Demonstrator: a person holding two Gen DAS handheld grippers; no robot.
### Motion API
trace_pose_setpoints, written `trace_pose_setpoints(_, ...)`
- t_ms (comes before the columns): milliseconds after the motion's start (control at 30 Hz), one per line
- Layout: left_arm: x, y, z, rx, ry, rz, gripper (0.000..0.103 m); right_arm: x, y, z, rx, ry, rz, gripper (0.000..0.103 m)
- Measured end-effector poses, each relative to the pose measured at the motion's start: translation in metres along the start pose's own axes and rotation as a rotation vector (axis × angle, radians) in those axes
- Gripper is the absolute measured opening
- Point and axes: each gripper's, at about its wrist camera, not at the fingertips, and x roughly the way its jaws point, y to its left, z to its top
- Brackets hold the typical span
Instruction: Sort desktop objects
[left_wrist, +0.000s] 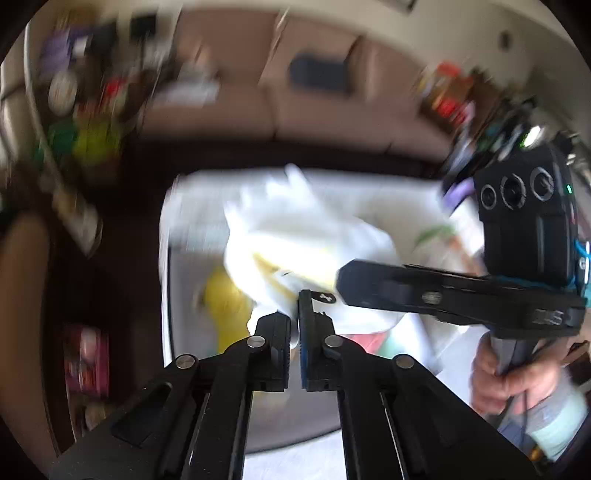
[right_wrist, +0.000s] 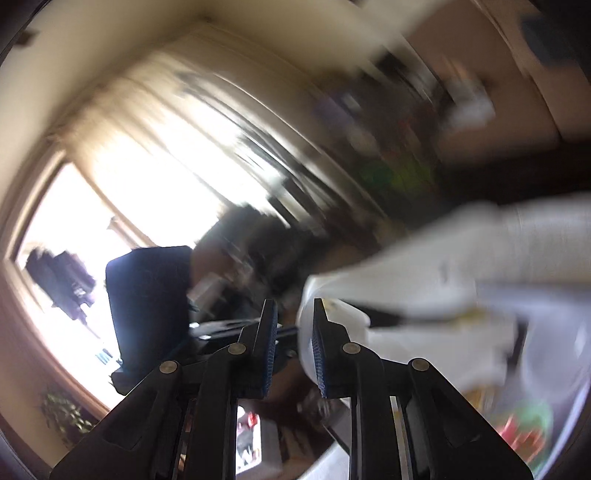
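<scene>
Both views are smeared by blur, so much stays uncertain. In the left wrist view the left gripper (left_wrist: 294, 314) has its jaws pressed nearly together, and a fold of a white plastic bag (left_wrist: 295, 229) appears to be pinched between them at the tips. The bag bulges up over a light-coloured bin or box (left_wrist: 177, 258) that sits on a dark table (left_wrist: 122, 258); something yellow (left_wrist: 225, 306) lies inside, low and to the left of the bag. The right gripper (left_wrist: 341, 282) reaches in from the right side of that view, its tip touching or just beside the same bag. In the right wrist view its jaws stand a little apart, with the white material lying against the right-hand finger; whether it is truly clamped cannot be told. My judgement is that the sorting is partly under way: some things already lie in the container, and the bag is being handled by both tools. Blurred coloured clutter (left_wrist: 88, 136) at the far left of the table suggests more is left to sort.
</scene>
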Motion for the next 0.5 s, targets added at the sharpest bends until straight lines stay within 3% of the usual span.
trace_pose_setpoints(100, 0.053, 0.022, -0.057, -0.015, 0.179, 0.093, 0.007, 0.049, -0.068, -0.058, 0.158, 0.27, -0.266, 0.019)
trace_pose_setpoints(133, 0.064, 0.024, -0.073, -0.003, 0.221, 0.122, 0.008, 0.057, -0.083, -0.075, 0.169, 0.334, -0.319, 0.019)
trace_pose_setpoints(200, 0.069, 0.021, -0.093, 0.029, 0.244, 0.141, 0.008, 0.055, -0.091, -0.091, 0.124, 0.378, -0.383, 0.019)
trace_pose_setpoints(233, 0.066, 0.02, -0.095, 0.029, 0.237, 0.143, 0.009, 0.052, -0.091, -0.093, 0.105, 0.385, -0.39, 0.021)
trace_pose_setpoints(300, 0.053, 0.016, -0.088, 0.028, 0.188, 0.146, 0.012, 0.042, -0.086, -0.091, 0.067, 0.379, -0.41, 0.036)
trace_pose_setpoints(367, 0.039, 0.011, -0.077, 0.032, 0.125, 0.152, 0.024, 0.026, -0.075, -0.085, 0.017, 0.349, -0.423, 0.046)
trace_pose_setpoints(433, 0.029, 0.003, -0.066, 0.031, 0.074, 0.13, 0.033, 0.012, -0.066, -0.08, -0.011, 0.318, -0.427, 0.048)
trace_pose_setpoints(500, 0.034, -0.001, -0.052, 0.045, 0.057, 0.116, 0.035, -0.009, -0.056, -0.074, -0.023, 0.272, -0.41, 0.049)
